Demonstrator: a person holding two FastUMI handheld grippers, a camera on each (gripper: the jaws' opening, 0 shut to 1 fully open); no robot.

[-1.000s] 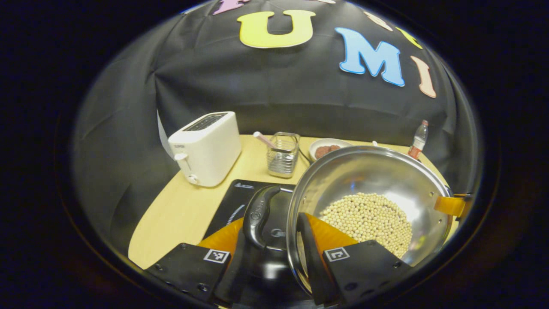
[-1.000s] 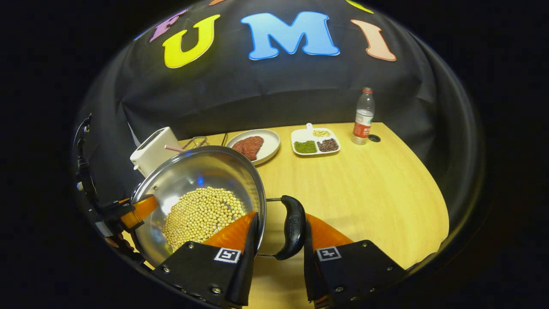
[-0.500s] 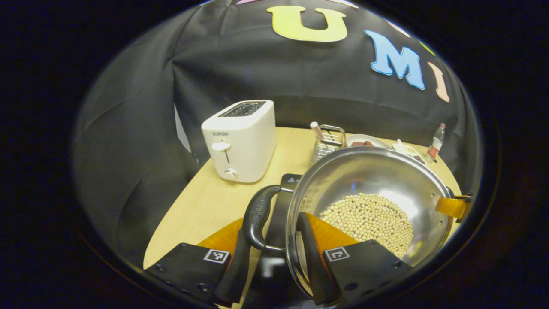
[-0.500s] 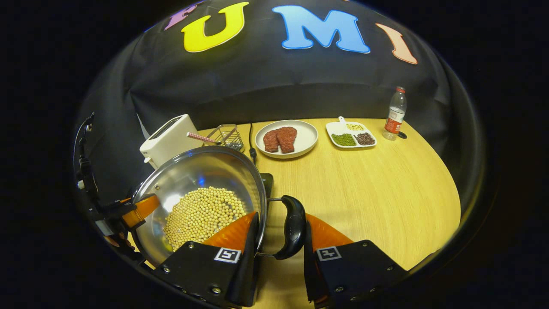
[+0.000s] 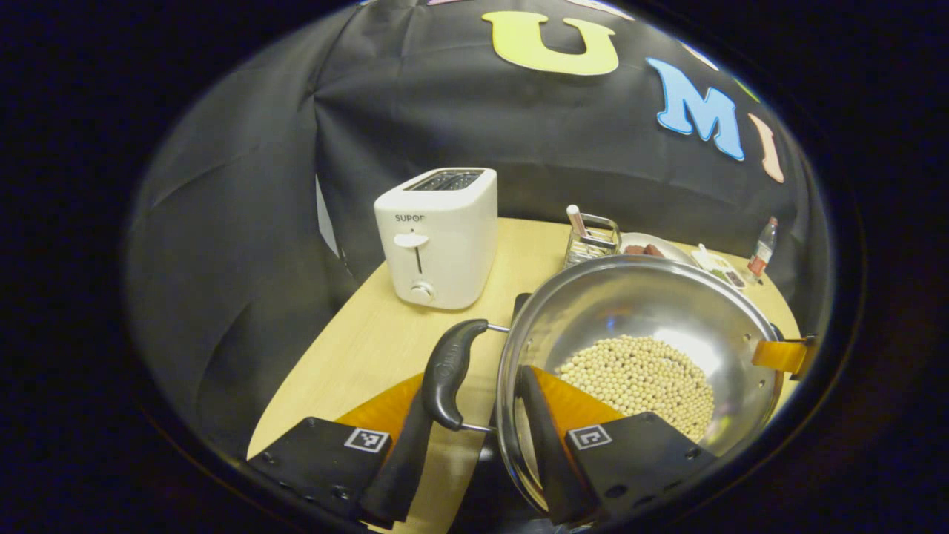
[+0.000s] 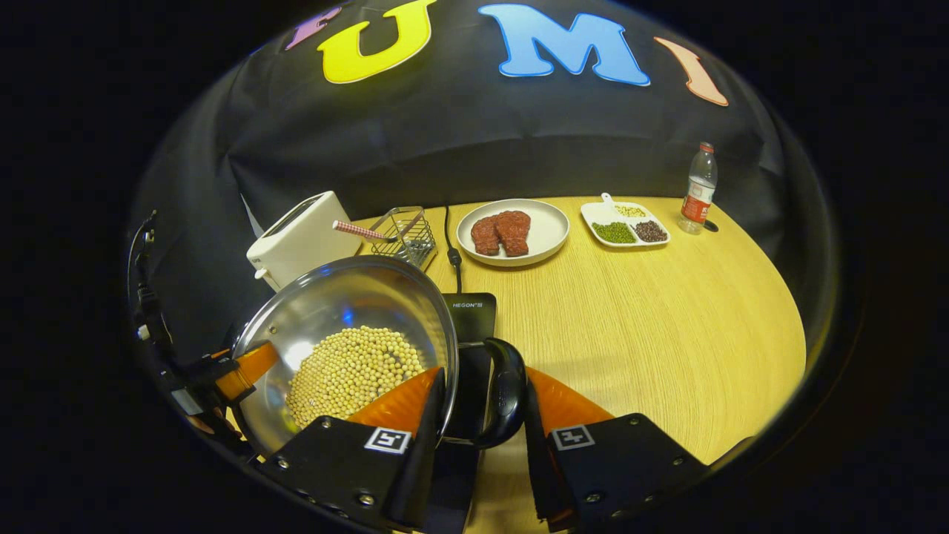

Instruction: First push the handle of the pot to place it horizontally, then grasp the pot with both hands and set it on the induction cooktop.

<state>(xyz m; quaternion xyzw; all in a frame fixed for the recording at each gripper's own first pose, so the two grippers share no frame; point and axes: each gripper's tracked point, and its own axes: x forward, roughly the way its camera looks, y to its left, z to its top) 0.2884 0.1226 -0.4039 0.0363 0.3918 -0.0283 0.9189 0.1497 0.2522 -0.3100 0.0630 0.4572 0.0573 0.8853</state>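
One round, shiny steel pot (image 5: 667, 311)

At the bottom centre, the left gripper (image 5: 474, 434) straddles the rim of the steel pot (image 5: 652, 311), one finger outside by the black side handle (image 5: 451, 371), the other inside against the wall. Pale beans (image 5: 641, 378) fill the pot's bottom at lower right. A white toaster (image 5: 439, 233) stands on the wooden table (image 5: 356, 356) left of centre.
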